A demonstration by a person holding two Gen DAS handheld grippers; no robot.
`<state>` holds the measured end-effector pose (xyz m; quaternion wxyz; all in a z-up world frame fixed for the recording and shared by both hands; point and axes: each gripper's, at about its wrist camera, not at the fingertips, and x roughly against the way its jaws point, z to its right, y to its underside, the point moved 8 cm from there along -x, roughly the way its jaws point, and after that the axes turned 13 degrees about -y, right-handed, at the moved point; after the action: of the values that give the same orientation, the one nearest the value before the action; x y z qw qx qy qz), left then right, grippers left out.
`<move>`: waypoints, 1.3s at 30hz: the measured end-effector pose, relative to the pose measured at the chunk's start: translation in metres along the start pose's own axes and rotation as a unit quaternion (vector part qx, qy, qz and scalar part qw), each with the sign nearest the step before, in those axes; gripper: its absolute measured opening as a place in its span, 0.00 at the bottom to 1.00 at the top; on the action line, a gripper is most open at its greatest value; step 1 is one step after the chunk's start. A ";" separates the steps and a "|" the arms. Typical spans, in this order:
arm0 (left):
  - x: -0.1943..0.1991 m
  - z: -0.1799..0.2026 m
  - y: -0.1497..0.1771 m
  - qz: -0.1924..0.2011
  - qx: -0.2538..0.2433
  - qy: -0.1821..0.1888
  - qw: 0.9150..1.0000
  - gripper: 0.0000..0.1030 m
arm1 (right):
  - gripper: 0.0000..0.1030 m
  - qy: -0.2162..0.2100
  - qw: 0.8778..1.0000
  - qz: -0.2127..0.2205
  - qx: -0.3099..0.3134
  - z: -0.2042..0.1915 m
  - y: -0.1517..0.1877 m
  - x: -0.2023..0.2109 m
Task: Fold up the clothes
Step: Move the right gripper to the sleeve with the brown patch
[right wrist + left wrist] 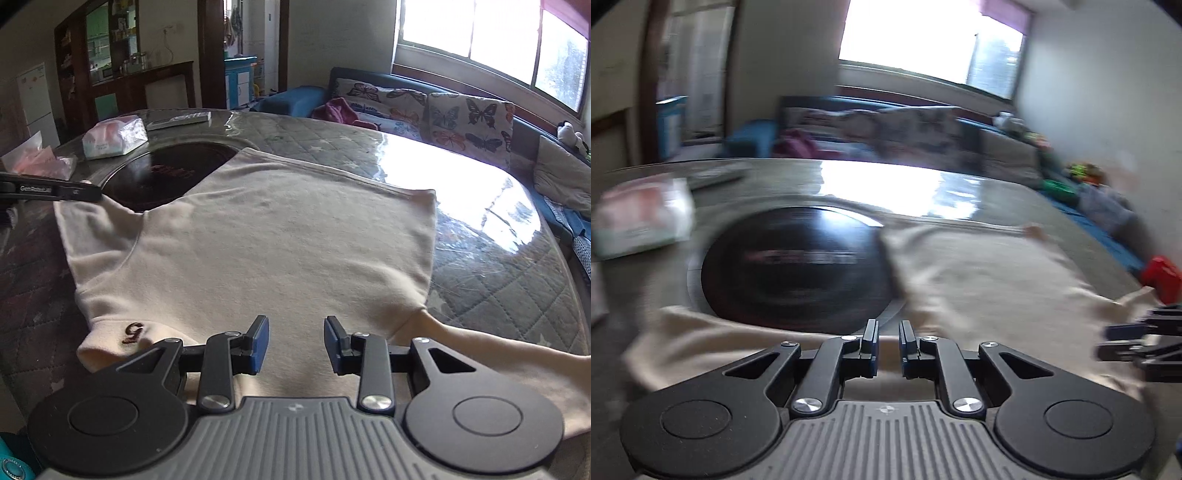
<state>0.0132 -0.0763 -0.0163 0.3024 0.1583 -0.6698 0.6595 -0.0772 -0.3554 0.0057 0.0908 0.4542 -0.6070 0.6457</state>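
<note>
A cream sweatshirt [280, 236] lies spread flat on the round table [498, 280], with a dark red letter stitched on a cuff [135, 332] near me. My right gripper [295, 343] hovers over the near part of the shirt, open, nothing between its blue pads. The left gripper [88, 192] shows at the left, at the shirt's far left sleeve. The left wrist view is blurred; there the left gripper [888, 341] stands over the cream cloth [979, 280] with a narrow gap and nothing in it. My right gripper [1115, 341] appears at that view's right edge.
A black round hob [166, 173] is set in the table's middle, partly under the shirt. A tissue pack [112, 134], a remote [181, 119] and a pink bag [37, 158] lie at the far left. A sofa with butterfly cushions [424, 107] stands behind.
</note>
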 end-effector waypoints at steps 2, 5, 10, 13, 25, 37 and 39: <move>-0.006 0.024 0.001 -0.002 -0.018 0.034 0.999 0.13 | 0.32 -0.010 1.000 -0.002 0.002 -0.006 0.001 -0.004; -0.023 0.034 0.005 -0.017 -0.036 0.026 0.999 0.13 | 0.32 -0.024 1.000 -0.007 0.009 -0.017 0.005 -0.006; -0.023 0.027 0.009 -0.024 -0.037 0.015 0.999 0.11 | 0.31 -0.029 0.999 -0.012 0.030 -0.030 0.012 -0.001; -0.016 0.025 0.007 -0.018 -0.043 0.010 0.999 0.11 | 0.31 -0.031 0.999 -0.006 0.041 -0.034 0.010 0.007; -0.016 0.036 0.004 -0.015 -0.073 0.003 0.997 0.11 | 0.30 -0.049 0.997 -0.002 0.060 -0.056 0.021 0.019; -0.010 0.118 0.000 -0.012 -0.107 0.089 0.990 0.26 | 0.30 0.092 0.988 0.064 -0.105 0.064 0.044 0.087; -0.008 0.134 0.001 -0.013 -0.114 0.103 0.988 0.26 | 0.30 0.125 0.981 0.069 -0.133 0.093 0.054 0.095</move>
<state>-0.0076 -0.2090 -0.0156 0.3943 0.0625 -0.7040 0.5873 -0.1232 -0.4902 0.0203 0.1807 0.3105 -0.7017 0.6153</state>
